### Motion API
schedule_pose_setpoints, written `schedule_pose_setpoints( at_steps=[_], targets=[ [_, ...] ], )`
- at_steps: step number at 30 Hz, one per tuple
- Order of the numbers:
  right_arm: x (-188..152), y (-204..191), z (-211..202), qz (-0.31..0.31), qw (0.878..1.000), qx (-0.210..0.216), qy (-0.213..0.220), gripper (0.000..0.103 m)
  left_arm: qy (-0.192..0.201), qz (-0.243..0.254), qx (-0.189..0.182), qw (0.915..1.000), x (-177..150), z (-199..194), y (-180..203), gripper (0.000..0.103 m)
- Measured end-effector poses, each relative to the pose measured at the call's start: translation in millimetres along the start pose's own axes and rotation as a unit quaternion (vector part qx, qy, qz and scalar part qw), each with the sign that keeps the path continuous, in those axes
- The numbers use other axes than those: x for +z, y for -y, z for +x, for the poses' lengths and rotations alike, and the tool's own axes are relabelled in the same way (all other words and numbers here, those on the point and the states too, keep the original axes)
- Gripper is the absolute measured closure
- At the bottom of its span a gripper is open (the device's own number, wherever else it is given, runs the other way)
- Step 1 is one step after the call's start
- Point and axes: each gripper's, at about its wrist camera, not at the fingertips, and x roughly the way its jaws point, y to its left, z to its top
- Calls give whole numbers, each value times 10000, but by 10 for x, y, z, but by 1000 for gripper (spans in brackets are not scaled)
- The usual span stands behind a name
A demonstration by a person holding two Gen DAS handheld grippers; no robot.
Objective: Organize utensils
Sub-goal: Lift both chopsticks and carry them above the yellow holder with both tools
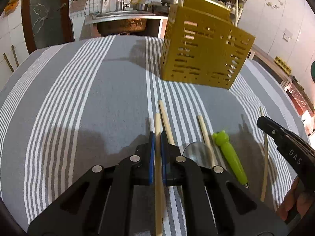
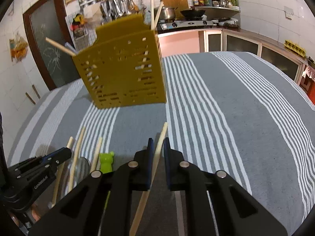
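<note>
The left gripper [image 1: 157, 135] is clamped on a chopstick [image 1: 157, 123]: both blue pads press its sides, its tip pokes out toward 12 o'clock and its length runs back under the gripper toward 6 o'clock. A second chopstick [image 1: 166, 122] lies on the cloth [image 1: 78, 98] just beside it at 1 o'clock, and a third [image 1: 204, 131] lies further toward 3 o'clock, next to a green-handled utensil [image 1: 230, 157] with a frog-shaped end. A round metal utensil head [image 1: 196, 153] shows between the gripper and that green handle.

The right gripper [image 2: 157, 143] is closed on another chopstick [image 2: 159, 147], which runs slantwise between the pads, its tip toward 12 o'clock and its tail toward 7 o'clock below the gripper. In the left wrist view the same gripper comes in at 3 o'clock, with a thin stick passing under it, and part of a hand [image 1: 295, 202] behind it at 4 o'clock.

The yellow holder [image 1: 204, 49] stands on the striped cloth at 1 o'clock from the left gripper and 11 o'clock from the right, well apart from both. Chopsticks [image 2: 155, 15] already stand in it, sticking out of its top; one more [image 2: 59, 46] leans out toward 10 o'clock in the right wrist view.
</note>
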Motion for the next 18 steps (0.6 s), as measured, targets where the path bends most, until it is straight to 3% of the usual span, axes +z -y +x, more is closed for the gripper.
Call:
schedule_pose_setpoints(
  at_steps=[10, 18],
  targets=[
    [106, 108, -426, 315, 9951, 324, 877, 95, 655, -6, -3, 9979, 79, -340, -23, 99],
    [138, 98, -681, 341, 9885, 559, 1360, 96, 1350, -65, 42, 9908, 119, -714, -58, 99]
  ],
)
